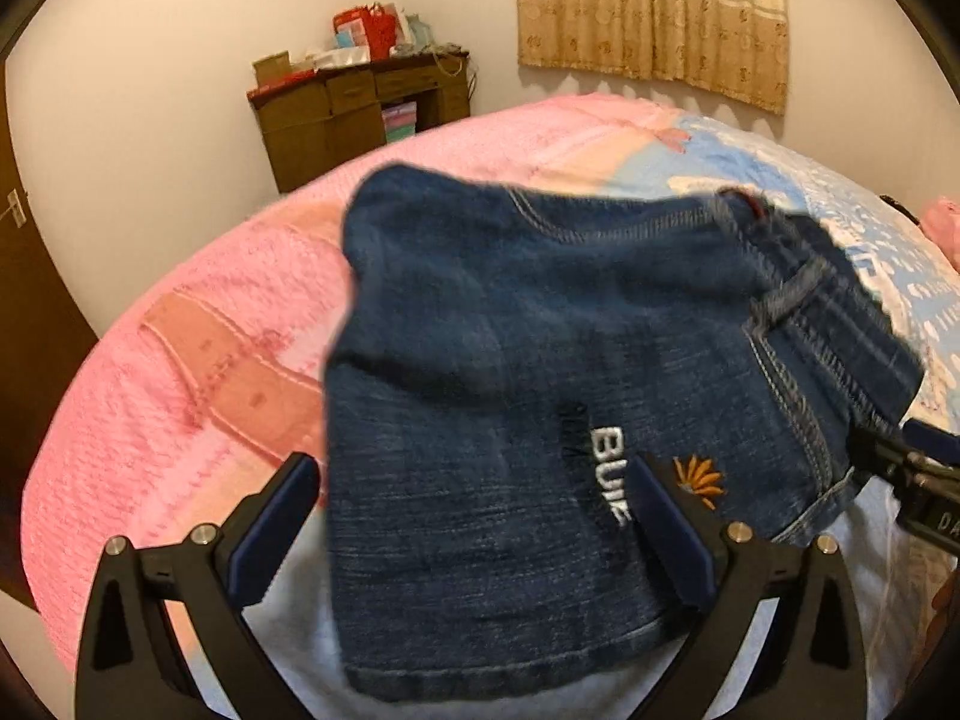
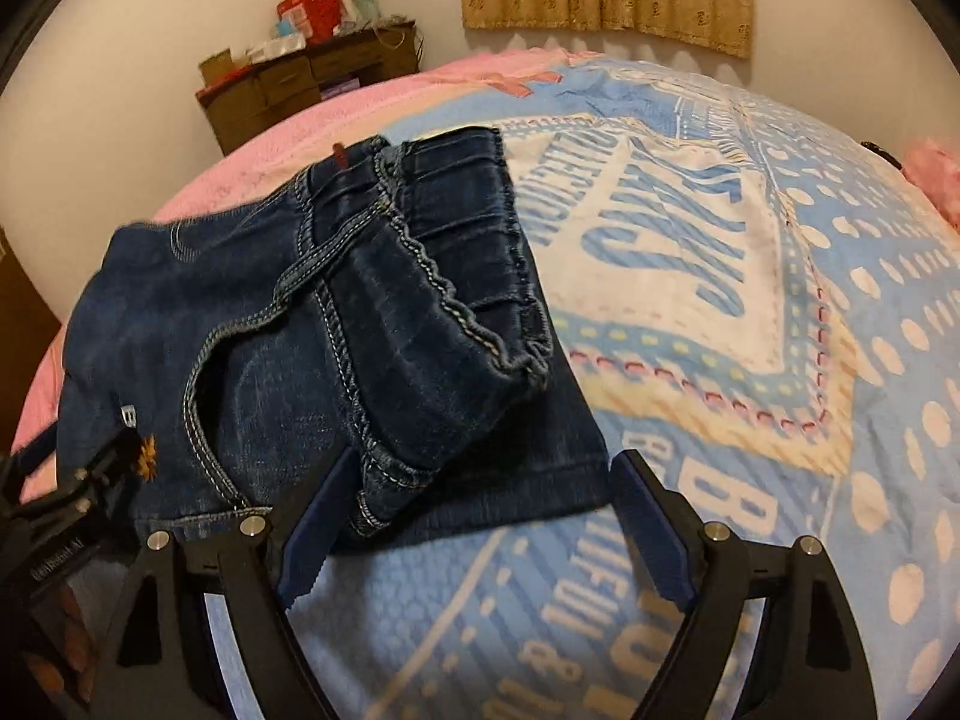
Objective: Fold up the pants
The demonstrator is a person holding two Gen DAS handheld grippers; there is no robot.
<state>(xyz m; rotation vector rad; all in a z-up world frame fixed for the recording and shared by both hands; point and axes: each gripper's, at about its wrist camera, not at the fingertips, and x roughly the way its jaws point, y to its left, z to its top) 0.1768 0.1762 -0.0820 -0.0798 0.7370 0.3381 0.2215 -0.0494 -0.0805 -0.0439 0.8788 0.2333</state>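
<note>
Bedspread (image 2: 780, 420) bears folded pants (image 2: 300, 330), waistband (image 2: 468, 276) toward the curtain; both hand-held grippers (image 1: 474, 546) (image 2: 474, 522) gape wide, empty.

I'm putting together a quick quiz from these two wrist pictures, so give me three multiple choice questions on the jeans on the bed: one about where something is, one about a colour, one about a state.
1. Where do the folded jeans lie?
A. on the bed cover
B. on the wooden cabinet
C. on the floor

2. What colour is the small flower stitched beside the white letters?
A. green
B. orange
C. purple

3. How do the right gripper's jaws stand?
A. clamped on the waistband
B. shut on nothing
C. wide open

Answers: 1 A, denim rests on the pink and blue cover; 2 B, the petals are orange; 3 C, the fingers stand far apart and clamp no cloth.
</note>
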